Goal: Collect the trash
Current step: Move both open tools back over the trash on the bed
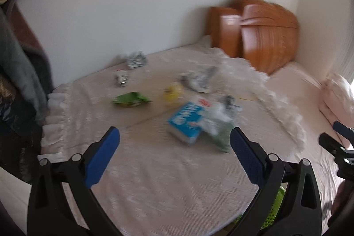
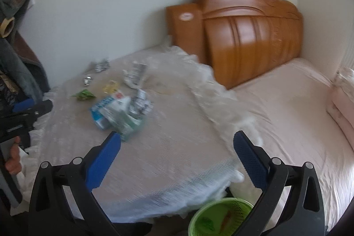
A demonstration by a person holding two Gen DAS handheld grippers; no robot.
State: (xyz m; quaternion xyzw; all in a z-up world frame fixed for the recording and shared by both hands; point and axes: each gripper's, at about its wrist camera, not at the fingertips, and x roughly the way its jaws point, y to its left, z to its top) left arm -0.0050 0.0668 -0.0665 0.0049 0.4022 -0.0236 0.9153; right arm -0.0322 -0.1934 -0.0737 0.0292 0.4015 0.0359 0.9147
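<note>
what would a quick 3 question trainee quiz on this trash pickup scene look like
1. True or false: the left hand-held gripper is shut on the blue and white carton.
2. Which item lies farthest toward the wall?
A. green wrapper
B. silver wrapper
C. yellow wrapper
3. Fill in: the green basket sits on the floor, below the edge of the ____.

Key:
1. False; both it and the right hand-held gripper are open and hold nothing.
2. B
3. bed
</note>
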